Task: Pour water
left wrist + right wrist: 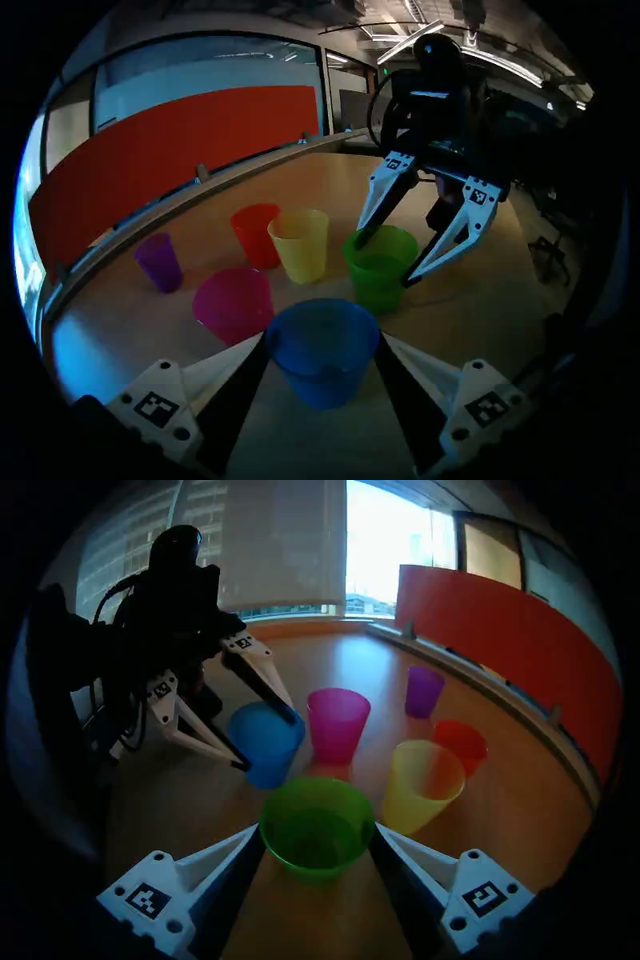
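Note:
A blue cup [322,364] stands on the wooden table [472,312], and my left gripper [322,340] is shut on it, one finger pressing each side. In the right gripper view the same gripper [266,740] clasps the blue cup [268,756]. My right gripper [318,826] is shut on a green cup [317,848]. Across the table in the left gripper view, the right gripper [384,258] holds the green cup [376,280], which rests upright. I cannot tell whether either cup holds water.
Between the two held cups stand a yellow cup [301,244], a red cup [256,234], a magenta cup [234,304] and a purple cup [159,261]. An orange partition [160,152] runs along the table's far edge. Office chairs [552,248] sit beyond the table.

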Demonstrator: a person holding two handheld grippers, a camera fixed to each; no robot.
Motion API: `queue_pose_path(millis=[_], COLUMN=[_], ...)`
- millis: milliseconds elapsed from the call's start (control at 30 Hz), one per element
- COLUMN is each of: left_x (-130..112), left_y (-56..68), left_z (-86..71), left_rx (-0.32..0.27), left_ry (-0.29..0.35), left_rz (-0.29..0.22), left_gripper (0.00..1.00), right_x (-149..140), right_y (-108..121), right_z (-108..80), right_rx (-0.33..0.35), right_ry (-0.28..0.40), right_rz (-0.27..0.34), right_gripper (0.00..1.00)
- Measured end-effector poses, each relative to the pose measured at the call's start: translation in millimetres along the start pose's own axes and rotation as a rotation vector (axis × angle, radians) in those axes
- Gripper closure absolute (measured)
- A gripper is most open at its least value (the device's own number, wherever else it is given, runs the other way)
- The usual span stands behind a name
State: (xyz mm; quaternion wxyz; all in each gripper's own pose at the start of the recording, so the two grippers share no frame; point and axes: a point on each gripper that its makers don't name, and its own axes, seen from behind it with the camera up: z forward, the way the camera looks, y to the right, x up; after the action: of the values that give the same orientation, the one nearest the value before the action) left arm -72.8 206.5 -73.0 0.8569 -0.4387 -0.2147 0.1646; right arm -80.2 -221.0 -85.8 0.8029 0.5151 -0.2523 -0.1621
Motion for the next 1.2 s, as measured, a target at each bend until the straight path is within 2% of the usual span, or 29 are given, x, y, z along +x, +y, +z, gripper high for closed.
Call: queue_pose_path(millis=[367, 600, 833, 1200], left_x=[-19, -20, -20, -22], left_y=[-8.2, -9.1, -8.9, -14.5], left_z=[-3.4, -6.3, -10.1, -21.5], left_rx=[0.037, 0.036, 0.034, 0.056], left_ry=[-0.044, -0.054, -0.076, -0.093], left_rz=[0.009, 0.004, 0.036, 0.043], left_gripper=[0.11, 0.11, 0.11, 0.11], right_x=[-6, -6, -10, -20], right_y=[0, 0, 1, 1], right_z=[-5.1, -6.6, -10.2, -22.3], right_rx=[-0.012, -0.019, -0.031, -0.060], right_ry=[0.001, -0.003, -0.019, -0.036], right_rz=[0.015, 0.020, 0.022, 0.024], right_gripper=[0.09, 0.08, 0.02, 0.02])
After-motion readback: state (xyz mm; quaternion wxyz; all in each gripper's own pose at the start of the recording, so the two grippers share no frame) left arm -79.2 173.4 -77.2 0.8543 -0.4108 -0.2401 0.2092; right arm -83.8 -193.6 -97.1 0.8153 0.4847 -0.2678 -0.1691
